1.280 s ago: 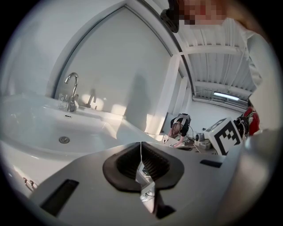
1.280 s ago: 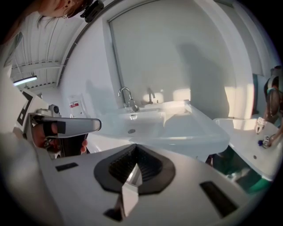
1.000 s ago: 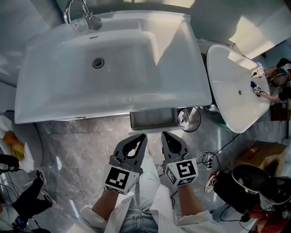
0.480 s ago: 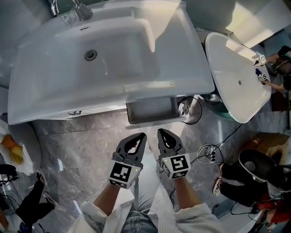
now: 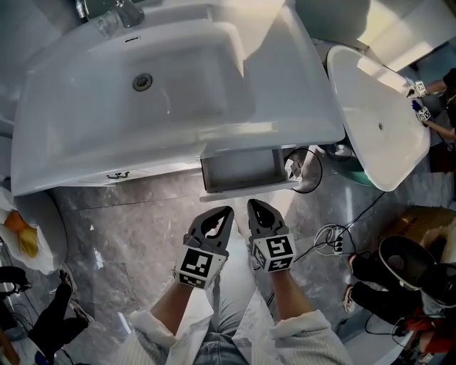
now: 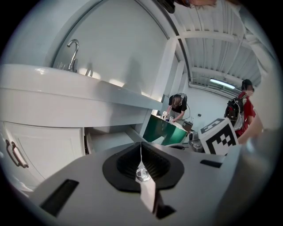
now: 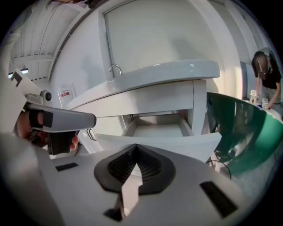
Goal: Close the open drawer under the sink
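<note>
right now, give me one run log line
drawer: open under sink | left gripper: jaws shut, empty, facing drawer | right gripper: jaws shut, empty, facing drawer

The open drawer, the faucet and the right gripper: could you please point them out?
open drawer (image 5: 239,170), head view, its bare inside floor.
faucet (image 5: 130,13), head view, its body.
right gripper (image 5: 254,205), head view, between its fingertips.

Bare floor (image 5: 142,214) lies open between the left gripper (image 5: 224,212), the right gripper (image 5: 253,207) and the drawer (image 5: 249,187). The sink (image 5: 107,167) overhangs the drawer closely from above. A looped cable (image 5: 320,172) crowds its right end.
</note>
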Tool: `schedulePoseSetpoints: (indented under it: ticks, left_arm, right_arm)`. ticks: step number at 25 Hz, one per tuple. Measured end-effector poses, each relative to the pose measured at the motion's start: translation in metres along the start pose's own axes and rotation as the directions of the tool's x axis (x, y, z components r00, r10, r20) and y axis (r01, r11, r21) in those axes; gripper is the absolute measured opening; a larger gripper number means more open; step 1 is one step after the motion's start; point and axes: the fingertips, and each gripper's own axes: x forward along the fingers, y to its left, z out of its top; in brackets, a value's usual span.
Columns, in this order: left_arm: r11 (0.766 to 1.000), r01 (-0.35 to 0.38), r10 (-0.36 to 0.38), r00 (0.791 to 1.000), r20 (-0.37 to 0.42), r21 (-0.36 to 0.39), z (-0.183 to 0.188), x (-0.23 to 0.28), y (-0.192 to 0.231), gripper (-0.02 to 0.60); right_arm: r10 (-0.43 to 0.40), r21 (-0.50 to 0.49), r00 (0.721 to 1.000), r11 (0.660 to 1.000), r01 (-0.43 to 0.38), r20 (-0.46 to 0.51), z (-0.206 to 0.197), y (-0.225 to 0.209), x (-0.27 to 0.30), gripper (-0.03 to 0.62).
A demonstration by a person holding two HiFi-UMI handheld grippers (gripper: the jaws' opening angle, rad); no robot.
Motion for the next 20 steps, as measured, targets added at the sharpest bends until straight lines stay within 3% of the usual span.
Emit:
schedulePoseSetpoints:
  ticks: [10,20]
  left_arm:
    - [1.0,0.001,-0.001,0.999,-0.034,-0.006,-0.016,0.005,0.009,0.018]
    - [1.0,-0.007,0.007,0.999,-0.037,-0.012,-0.017,-0.001,0.016,0.018]
  right_arm:
    - [0.008,0.031,0.999,0.999,-0.006,-0.035,-0.019,-0.001,0.022,0.009]
    - [-0.017,0.038,1.0,0.999,0.017,-0.004,-0.016,0.0,0.027,0.009]
